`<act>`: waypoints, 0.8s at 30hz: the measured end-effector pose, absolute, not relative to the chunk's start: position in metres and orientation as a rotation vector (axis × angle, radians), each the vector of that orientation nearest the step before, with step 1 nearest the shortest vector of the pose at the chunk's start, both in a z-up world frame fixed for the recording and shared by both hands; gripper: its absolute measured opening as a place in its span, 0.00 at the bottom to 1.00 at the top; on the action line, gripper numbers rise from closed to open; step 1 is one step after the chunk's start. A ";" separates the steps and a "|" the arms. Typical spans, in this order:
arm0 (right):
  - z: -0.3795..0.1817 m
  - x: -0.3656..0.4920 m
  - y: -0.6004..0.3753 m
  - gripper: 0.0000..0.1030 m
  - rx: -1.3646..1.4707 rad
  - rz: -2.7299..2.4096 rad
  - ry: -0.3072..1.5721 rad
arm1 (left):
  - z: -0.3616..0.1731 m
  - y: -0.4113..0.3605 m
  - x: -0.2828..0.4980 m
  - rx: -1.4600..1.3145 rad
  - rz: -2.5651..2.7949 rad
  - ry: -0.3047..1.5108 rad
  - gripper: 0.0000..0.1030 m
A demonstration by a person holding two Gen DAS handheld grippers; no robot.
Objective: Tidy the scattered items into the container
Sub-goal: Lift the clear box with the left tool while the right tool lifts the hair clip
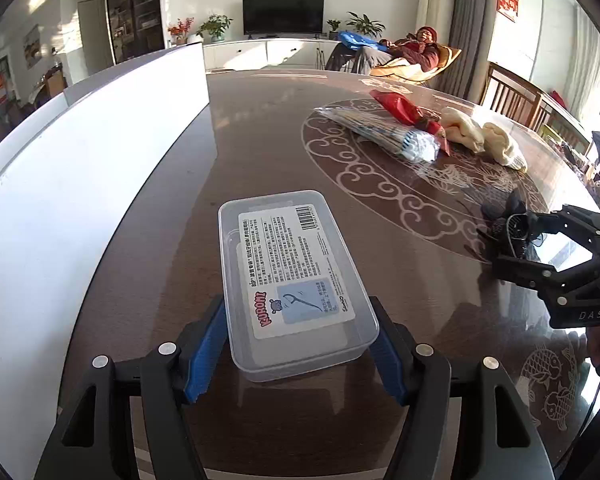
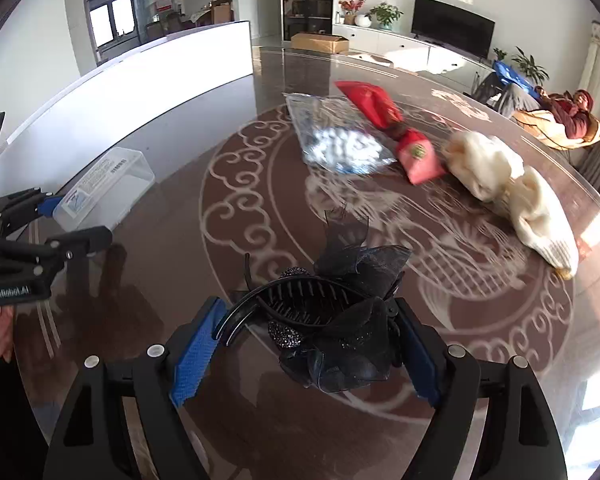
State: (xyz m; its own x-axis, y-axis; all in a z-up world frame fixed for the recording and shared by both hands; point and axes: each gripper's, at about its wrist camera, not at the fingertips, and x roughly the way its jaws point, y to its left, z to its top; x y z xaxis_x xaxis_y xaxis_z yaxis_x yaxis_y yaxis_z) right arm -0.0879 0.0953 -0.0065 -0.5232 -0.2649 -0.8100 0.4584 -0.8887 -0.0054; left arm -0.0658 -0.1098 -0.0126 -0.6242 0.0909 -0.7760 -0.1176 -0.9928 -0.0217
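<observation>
A clear plastic box [image 1: 292, 276] with a printed label lies on the dark patterned table [image 1: 268, 152]. My left gripper [image 1: 296, 310] is shut on its near end, a blue pad pressed against each side. The same box [image 2: 108, 184] and left gripper [image 2: 76, 218] show at the left of the right wrist view. A black hair clip [image 2: 332, 320] with a gauze bow lies between the fingers of my right gripper [image 2: 308, 312], which stands open around it. The right gripper [image 1: 520, 240] and clip [image 1: 512, 216] also appear at the right of the left wrist view.
A bag of cotton swabs [image 2: 340, 144], a red pouch [image 2: 384, 120] and cream knitted gloves [image 2: 512, 188] lie further out on the table. A long white container wall [image 1: 100, 152] stands along the left. A person [image 1: 412, 48] reclines in a chair beyond the table.
</observation>
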 end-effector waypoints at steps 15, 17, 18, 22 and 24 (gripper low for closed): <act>-0.005 -0.066 0.146 0.83 1.271 -2.525 0.213 | -0.019 -0.107 -0.071 -1.397 2.754 0.047 1.00; -0.006 -0.066 0.146 0.83 1.271 -2.526 0.214 | -0.018 -0.107 -0.072 -1.402 2.754 0.046 1.00; -0.006 -0.067 0.147 0.83 1.271 -2.526 0.214 | -0.019 -0.108 -0.072 -1.403 2.754 0.044 1.00; -0.007 -0.066 0.146 0.85 1.270 -2.518 0.214 | -0.019 -0.108 -0.073 -1.414 2.760 0.029 1.00; -0.007 -0.066 0.145 0.85 1.271 -2.517 0.214 | -0.019 -0.108 -0.072 -1.418 2.768 0.023 1.00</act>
State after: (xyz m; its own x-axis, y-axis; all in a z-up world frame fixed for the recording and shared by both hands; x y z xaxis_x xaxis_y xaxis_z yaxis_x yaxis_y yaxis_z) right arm -0.0662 0.1455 -0.0068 -0.5571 -0.2085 -0.8039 0.3409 -0.9401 0.0075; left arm -0.0720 -0.1079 -0.0190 -0.5838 0.0217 -0.8116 -0.0351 -0.9994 -0.0014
